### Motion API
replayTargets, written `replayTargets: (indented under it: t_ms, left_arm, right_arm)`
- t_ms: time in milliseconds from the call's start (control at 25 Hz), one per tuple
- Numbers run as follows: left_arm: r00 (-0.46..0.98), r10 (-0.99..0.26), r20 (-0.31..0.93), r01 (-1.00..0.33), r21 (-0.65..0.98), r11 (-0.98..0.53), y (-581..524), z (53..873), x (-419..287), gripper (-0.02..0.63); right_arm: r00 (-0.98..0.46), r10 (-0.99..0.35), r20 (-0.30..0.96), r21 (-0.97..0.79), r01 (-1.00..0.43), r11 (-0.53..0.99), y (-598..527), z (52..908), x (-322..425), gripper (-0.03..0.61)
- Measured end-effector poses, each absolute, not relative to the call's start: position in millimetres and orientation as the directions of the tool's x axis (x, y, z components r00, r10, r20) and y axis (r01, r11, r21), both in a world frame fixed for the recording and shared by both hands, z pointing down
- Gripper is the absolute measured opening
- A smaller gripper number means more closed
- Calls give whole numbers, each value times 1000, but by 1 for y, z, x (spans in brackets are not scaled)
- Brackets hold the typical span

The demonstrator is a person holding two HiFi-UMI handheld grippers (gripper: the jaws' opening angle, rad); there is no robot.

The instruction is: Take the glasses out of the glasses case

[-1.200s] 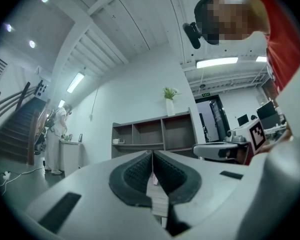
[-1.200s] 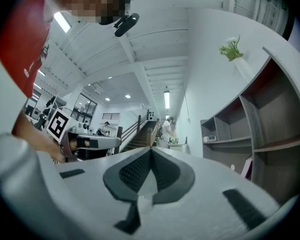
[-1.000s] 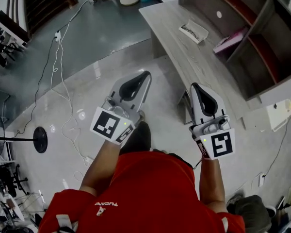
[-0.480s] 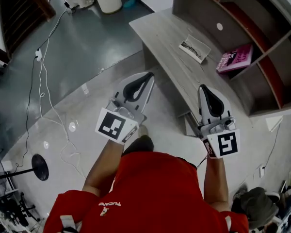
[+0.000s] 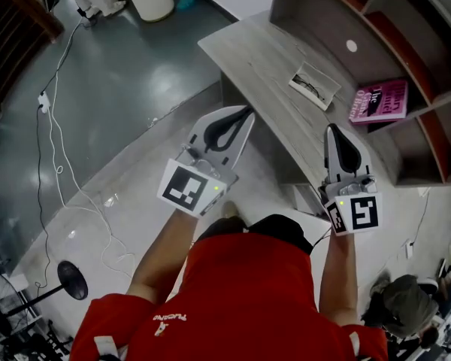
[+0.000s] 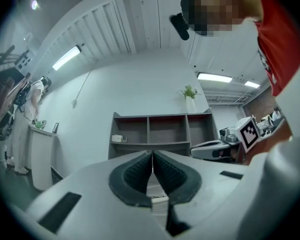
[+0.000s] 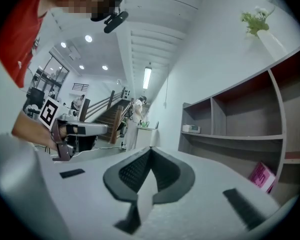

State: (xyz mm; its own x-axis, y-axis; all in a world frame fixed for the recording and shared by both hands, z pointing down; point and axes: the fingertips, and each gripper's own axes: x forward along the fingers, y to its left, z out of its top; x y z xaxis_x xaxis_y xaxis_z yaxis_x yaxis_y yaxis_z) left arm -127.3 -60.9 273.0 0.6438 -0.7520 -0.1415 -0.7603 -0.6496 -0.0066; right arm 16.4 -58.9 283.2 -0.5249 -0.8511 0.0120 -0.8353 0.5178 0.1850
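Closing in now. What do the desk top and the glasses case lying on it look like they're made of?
Desk top: grey wood-look board, probably laminate, with a matte finish; streaky grain lines show and there is no glare.
Glasses case: pale and smooth-looking, with a darker inside. It is too small here to tell hard plastic from a fabric or leatherette covering.

The glasses case (image 5: 314,83) is found on the table (image 5: 248,47), ahead of the right gripper (image 5: 332,129) and slightly to its left, well apart from it. A book (image 5: 378,101) is lodged in the shelf unit (image 5: 308,6) behind the table, ahead and to the right of that gripper. The left gripper (image 5: 247,112) is held left of the right one, before the table's near edge. A cable (image 5: 52,149) is laid on the floor (image 5: 120,74) well to its left.
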Motion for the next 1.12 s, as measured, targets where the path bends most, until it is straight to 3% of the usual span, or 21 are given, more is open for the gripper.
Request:
replayTargets:
  t_ms: [560,1120]
  left_arm:
    - [690,-717,-95,-720,7,-694,-149,294,-98,14]
    - [694,-717,-66,-718,10,-696,-240,314,-44,14]
  right_arm:
    - [-491,-867,90,271,-825,495,-153,308,39,5]
    - [-517,-824,234,279,-776,566,-253,368,79,5]
